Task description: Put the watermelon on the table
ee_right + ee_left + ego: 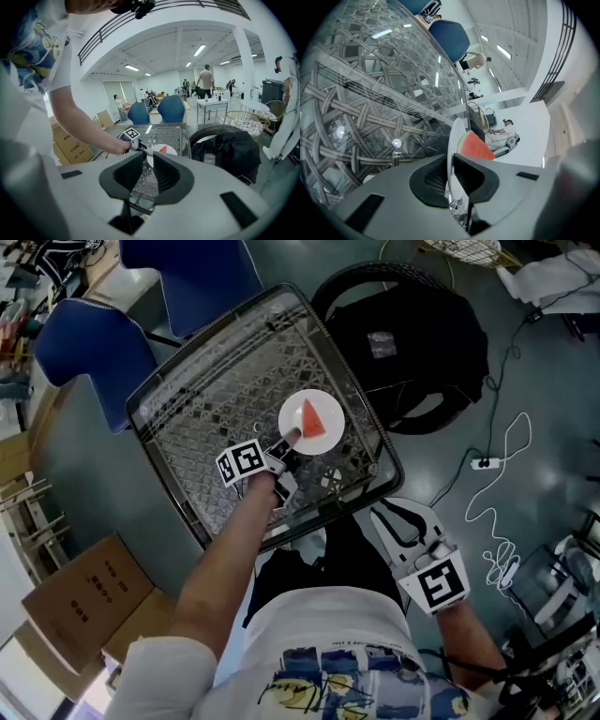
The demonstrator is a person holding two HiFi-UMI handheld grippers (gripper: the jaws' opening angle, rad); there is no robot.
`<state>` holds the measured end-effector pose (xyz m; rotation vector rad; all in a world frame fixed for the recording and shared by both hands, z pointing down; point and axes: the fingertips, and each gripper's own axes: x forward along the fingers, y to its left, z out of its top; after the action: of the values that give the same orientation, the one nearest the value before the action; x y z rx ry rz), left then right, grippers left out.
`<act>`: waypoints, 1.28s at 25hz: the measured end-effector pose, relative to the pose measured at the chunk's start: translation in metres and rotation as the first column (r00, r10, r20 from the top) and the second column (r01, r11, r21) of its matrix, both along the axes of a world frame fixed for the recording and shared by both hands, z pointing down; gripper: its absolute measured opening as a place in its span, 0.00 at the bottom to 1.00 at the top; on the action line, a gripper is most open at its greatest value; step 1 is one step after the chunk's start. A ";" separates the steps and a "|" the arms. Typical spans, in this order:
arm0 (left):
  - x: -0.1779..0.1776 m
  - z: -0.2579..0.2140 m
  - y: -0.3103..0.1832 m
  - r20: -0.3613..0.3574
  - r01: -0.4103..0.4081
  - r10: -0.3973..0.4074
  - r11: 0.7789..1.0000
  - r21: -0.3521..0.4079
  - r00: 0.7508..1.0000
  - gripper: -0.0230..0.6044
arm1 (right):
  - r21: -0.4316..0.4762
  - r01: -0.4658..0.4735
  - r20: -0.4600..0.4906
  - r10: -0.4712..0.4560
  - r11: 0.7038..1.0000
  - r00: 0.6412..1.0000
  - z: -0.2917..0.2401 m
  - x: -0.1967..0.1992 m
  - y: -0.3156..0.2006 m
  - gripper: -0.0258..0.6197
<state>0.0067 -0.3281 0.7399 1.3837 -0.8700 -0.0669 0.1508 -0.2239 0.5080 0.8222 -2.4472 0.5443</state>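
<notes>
A red wedge of watermelon lies on a white plate over the near right part of the glass-topped woven table. My left gripper is shut on the plate's near rim. In the left gripper view the plate runs edge-on between the jaws of the left gripper, with the watermelon on its right side. I cannot tell whether the plate rests on the glass. My right gripper hangs off the table's near edge, its jaws a little apart and empty; the right gripper faces the plate.
Two blue chairs stand at the table's far side. A black bag sits on a round dark seat to the right. Cardboard boxes lie on the floor at lower left. A white cable with a power strip trails at right.
</notes>
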 end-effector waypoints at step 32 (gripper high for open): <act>-0.010 0.007 0.004 0.527 -0.157 0.233 0.970 -0.185 0.817 0.25 | 0.003 0.015 0.047 -0.016 1.000 0.999 -0.004 -0.004 -0.028 0.15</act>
<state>-0.0035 -0.3243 0.7467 1.3761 -1.1714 0.5670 0.1466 -0.2516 0.5039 0.7994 -2.4951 0.5609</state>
